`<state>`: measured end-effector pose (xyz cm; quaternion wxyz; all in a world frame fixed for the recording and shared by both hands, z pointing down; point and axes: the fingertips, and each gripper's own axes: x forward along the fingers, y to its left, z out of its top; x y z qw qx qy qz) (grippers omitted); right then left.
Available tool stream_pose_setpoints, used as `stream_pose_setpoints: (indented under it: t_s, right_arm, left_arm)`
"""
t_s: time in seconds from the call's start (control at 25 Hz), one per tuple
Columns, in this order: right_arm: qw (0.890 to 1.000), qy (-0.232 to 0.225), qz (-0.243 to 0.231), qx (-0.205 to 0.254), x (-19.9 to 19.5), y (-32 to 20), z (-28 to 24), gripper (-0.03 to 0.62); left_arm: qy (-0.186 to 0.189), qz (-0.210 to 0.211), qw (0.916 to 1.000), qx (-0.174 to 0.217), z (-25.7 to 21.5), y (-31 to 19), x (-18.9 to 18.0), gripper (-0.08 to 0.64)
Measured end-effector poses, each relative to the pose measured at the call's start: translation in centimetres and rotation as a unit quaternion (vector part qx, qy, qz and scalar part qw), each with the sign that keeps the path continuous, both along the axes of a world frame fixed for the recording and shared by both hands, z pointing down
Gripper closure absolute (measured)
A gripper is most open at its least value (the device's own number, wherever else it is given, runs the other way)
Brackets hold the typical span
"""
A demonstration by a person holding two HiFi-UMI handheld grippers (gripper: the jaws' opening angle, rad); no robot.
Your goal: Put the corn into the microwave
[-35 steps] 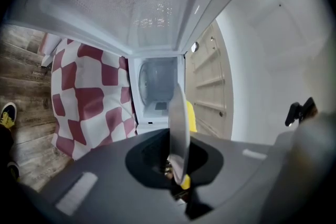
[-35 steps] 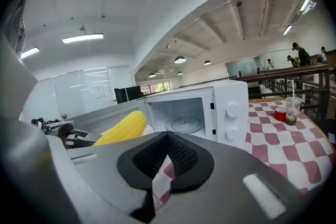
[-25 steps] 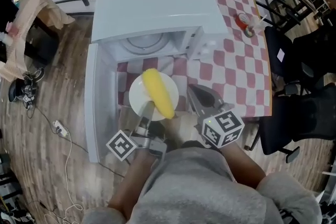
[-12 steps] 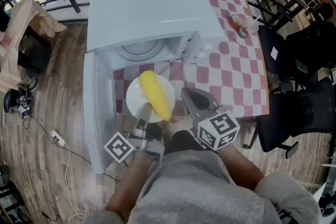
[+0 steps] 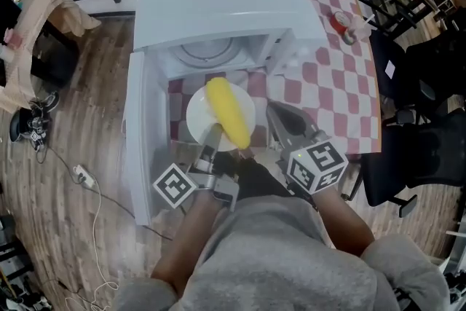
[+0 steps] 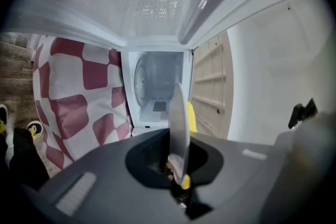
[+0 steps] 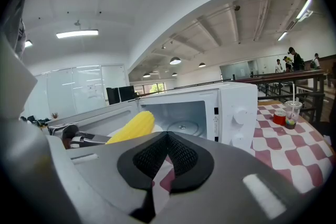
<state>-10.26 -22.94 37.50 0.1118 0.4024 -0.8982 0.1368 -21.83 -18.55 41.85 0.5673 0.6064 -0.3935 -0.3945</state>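
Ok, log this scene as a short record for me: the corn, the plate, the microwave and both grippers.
corn: lies on the plate, still outside the microwave
plate: white, held at its near rim, just in front of the microwave's opening
microwave: white, door swung open to the left, turntable visible inside
left gripper: shut on the plate's rim
right gripper: jaws together, holding nothing, to the right of the plate
cloth: red and white checks, a cup at its far right

Open microwave (image 5: 226,4) cavity clear; door (image 5: 138,142) flanks left.
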Motion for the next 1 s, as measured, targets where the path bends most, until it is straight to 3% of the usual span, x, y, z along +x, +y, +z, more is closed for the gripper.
stream_pose_setpoints:
  t_s: [0.56,1.0]
  right_arm:
    - [1.000,-0.007,-0.013,-0.006,-1.0,-3.2,1.6,0.594]
    - [1.000,0.004,-0.014,-0.016,-1.5,-6.8,3.2,0.594]
  left_arm:
    - [-0.023,-0.025,0.9993,-0.014,2.6,-4.0,-1.2,0.546]
    - [-0.011,-0.056,0.9982,-0.021,6.7,-10.8,-2.9,0.546]
